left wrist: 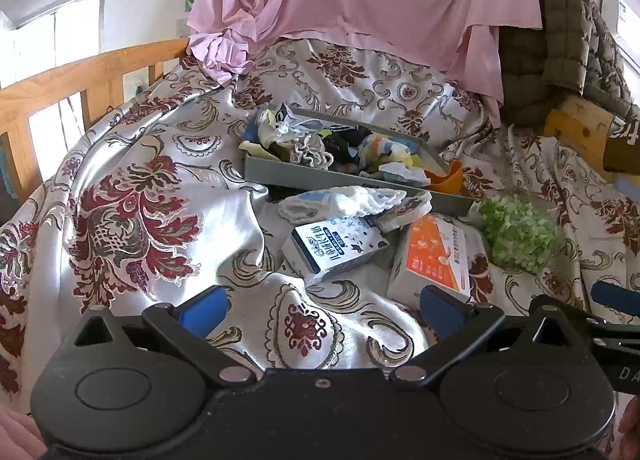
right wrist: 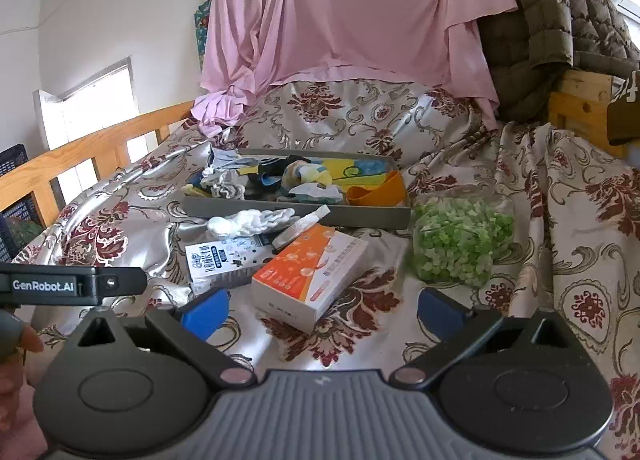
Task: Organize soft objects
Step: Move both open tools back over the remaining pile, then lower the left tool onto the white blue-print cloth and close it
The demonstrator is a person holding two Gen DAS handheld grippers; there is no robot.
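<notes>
Centre of the frame, the grey tray [right wrist: 296,214] sits on the bed, stuffed with socks and small cloths [right wrist: 280,178] in a loose heap. Just in front of its near wall lies a white sock [right wrist: 256,220], outside the tray and draped over the top of the blue-and-white carton [right wrist: 224,260]. Beside that carton, lower centre, is the orange-and-white box [right wrist: 312,276], and to the right a clear bag of green bits [right wrist: 460,244].

Both pairs of tongs are released and carrying nothing. The left tongs [left wrist: 324,308] hover low in the frame over the patterned bedspread [left wrist: 120,200], with the white sock [left wrist: 352,200] above and slightly right of them, near but not touching. The right tongs [right wrist: 320,308] have the orange box sitting between their blue tips, closer than any soft item.

Now the risks, as I read them. The sock rests on the carton, so a careless pinch may catch the carton's edge or drag it along. The bedspread is slippery and rumpled; a low grab could bunch up the fabric instead of the sock. And the tray is already crowded, so anything dropped at its rim might slide back out.
</notes>
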